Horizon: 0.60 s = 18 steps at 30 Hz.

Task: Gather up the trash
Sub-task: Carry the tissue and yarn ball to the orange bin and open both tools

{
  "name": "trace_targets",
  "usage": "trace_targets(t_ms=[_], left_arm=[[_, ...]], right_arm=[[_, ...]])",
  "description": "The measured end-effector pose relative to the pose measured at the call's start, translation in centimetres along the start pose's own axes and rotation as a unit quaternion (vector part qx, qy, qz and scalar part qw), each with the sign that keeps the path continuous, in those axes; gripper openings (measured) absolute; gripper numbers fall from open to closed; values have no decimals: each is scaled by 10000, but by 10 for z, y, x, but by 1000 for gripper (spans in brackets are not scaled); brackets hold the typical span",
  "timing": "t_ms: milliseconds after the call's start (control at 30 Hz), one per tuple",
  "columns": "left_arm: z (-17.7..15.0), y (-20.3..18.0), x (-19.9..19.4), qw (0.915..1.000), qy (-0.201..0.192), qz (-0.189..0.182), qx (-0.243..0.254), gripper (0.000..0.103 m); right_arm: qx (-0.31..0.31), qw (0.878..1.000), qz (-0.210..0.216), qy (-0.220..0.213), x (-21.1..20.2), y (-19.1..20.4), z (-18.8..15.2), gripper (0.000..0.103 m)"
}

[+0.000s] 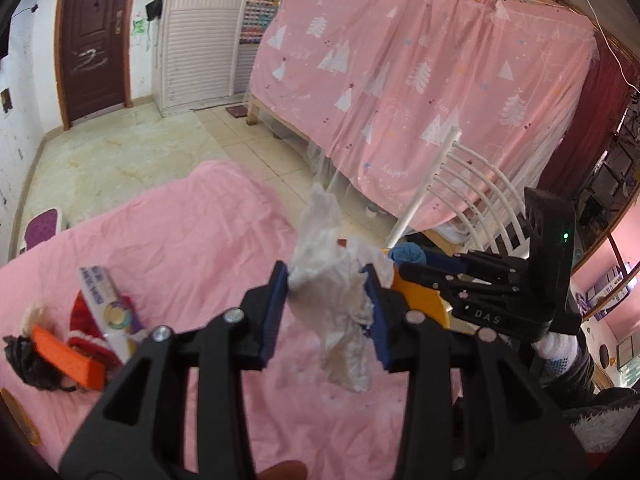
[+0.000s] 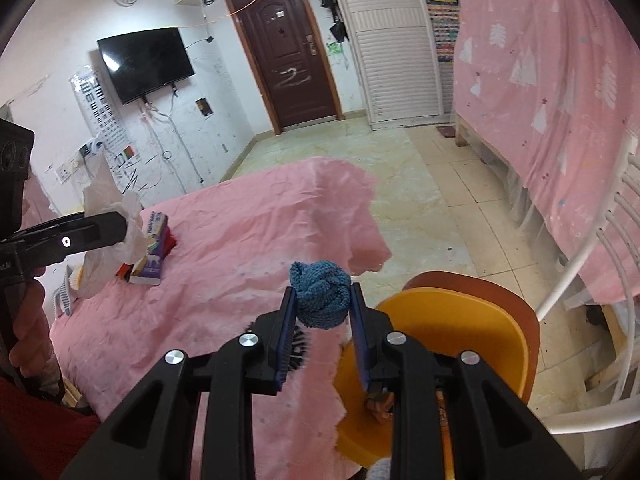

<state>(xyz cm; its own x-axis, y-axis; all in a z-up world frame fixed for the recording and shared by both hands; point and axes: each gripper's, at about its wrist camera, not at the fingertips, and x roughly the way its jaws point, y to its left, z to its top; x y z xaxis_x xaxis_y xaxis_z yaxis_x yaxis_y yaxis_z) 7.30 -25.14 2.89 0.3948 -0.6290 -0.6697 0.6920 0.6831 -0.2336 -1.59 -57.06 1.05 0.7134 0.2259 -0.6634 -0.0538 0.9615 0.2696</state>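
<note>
White tissue [image 1: 336, 288], crumpled and trailing loose ends above and below, sits clamped between the blue pads of the left gripper [image 1: 326, 308], held up over a pink-covered surface [image 1: 192, 240]. The right gripper [image 2: 322, 312] is closed on a balled blue cloth [image 2: 320, 294] and hangs just beside the rim of an orange bin [image 2: 452, 344], which stands at the surface's edge.

Both pieces appear ready for dropping. The sound approach, by this view, is to bring each gripper squarely over the bin's mouth before easing the pads apart, lowest ends inside the rim first, since the tissue's hanging tail could catch on the edge or drift onto the floor. The cloth is nearer the bin and looks the easier release; the tissue has farther to travel.

On the surface's far left lie a toothpaste box [image 1: 106, 312], an orange block [image 1: 68, 356] and a doll [image 1: 36, 360] with dark hair, bunched together. Beyond, a tiled floor [image 2: 400, 168] runs to a dark brown door [image 2: 288, 60] and a white slatted wardrobe [image 2: 396, 40]. A television [image 2: 146, 64] hangs on the scuffed white wall, and a pink curtain [image 1: 420, 80] printed with trees screens a bunk bed, white chair rails [image 1: 472, 188] before it.
</note>
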Motion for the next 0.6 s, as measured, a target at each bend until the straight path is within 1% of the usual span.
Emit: trace_targets(t_ms=[100,200,233,400,600], left_arm=[[11,-29,25,9995,160,-190,208,36],[15,-50,44,9986,286,-266,361,36],[16,-56,50,9982,344,-306,390,36],[22,-81,74,9963,545,-410,518,36],[22,-106,99,9941,749,-482,615,36]], right_arm=[[178,9996,-193,-41,-8,-22,-9,16],[367,9987,-338,-47,-13,-46,-19,16],[413,9985,-365,-43,-14,-48,-20,16],[629,9971,-420,-50,-18,-71,-31,17],[797,9958,-449,-57,-18,-87,-38,17]])
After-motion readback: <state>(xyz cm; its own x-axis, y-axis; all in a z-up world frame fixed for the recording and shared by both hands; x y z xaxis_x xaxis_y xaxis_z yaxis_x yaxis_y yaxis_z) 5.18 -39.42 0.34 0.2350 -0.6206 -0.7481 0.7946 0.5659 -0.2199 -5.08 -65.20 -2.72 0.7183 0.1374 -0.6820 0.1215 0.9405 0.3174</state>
